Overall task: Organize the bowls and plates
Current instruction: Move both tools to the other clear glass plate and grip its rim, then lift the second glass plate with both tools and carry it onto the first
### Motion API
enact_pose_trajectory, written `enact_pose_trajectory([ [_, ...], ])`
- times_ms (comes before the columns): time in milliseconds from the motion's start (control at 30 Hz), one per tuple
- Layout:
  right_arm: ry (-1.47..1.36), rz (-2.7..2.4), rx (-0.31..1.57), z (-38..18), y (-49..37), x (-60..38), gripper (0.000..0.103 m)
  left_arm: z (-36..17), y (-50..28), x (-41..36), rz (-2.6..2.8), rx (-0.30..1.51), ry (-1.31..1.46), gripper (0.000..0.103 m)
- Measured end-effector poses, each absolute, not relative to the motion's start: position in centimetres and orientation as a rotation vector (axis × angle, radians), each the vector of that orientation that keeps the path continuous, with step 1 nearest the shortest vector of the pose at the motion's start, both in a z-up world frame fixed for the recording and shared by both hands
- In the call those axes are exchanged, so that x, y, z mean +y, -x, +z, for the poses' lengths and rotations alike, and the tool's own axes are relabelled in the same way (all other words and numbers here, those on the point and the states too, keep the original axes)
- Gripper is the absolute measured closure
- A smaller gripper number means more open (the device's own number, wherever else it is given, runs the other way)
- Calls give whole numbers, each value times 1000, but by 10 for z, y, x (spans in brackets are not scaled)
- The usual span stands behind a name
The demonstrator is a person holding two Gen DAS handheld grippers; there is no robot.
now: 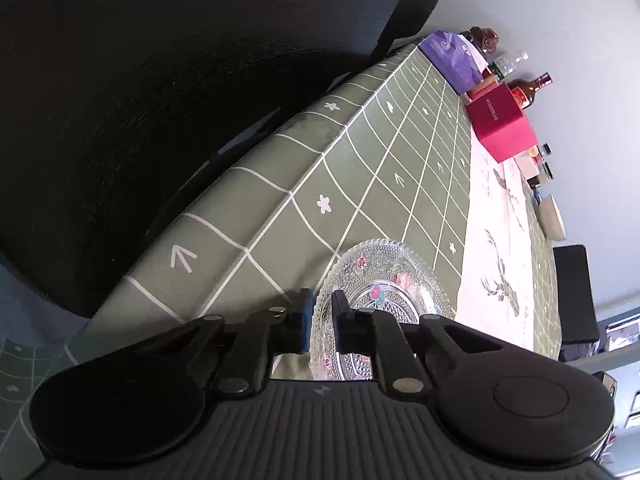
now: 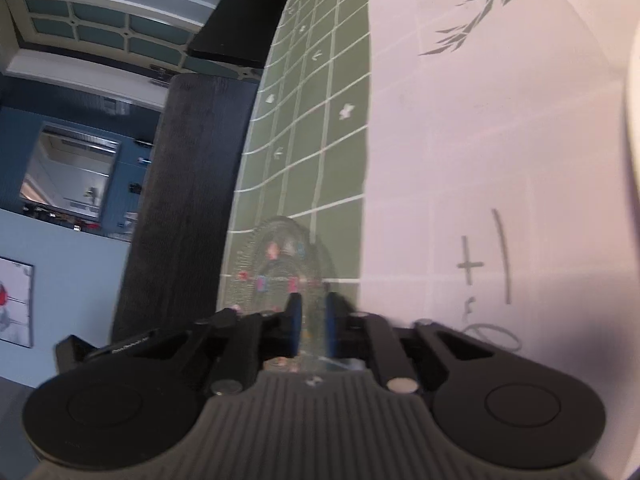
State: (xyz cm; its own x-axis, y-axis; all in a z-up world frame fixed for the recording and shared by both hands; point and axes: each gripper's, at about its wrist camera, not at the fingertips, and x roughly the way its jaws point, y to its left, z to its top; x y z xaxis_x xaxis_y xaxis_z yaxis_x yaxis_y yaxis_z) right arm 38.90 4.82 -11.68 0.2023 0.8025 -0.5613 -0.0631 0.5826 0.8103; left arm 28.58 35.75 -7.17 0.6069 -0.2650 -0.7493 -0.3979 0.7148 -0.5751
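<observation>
Green grid tablecloth [image 1: 384, 184], left gripper [image 1: 322, 320] clamped on glass plate [image 1: 400, 280] rim, right gripper [image 2: 312, 324] gripping second plate [image 2: 280, 256], blurred.

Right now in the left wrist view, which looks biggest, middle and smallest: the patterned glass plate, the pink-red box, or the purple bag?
1. Patterned clear glass plate, though it sits closest to the camera.
2. Pink-red cardboard box.
3. Purple plastic bag, looking only slightly smaller than the box and lying farthest away, so its true size is unsure.

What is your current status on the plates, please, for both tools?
Left tool closed on glass plate rim. Right tool closed on a patterned glass plate; view blurred. Nothing blocking on green tablecloth.
</observation>
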Motion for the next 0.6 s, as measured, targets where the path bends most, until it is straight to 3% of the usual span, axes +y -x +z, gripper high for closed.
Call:
enact_pose_trajectory([
  [200, -604, 742, 1135, -105, -381, 54, 100, -64, -287, 346, 117, 954, 736, 92],
  [600, -678, 726, 1084, -77, -363, 21, 98, -43, -284, 324, 57, 946, 721, 92],
])
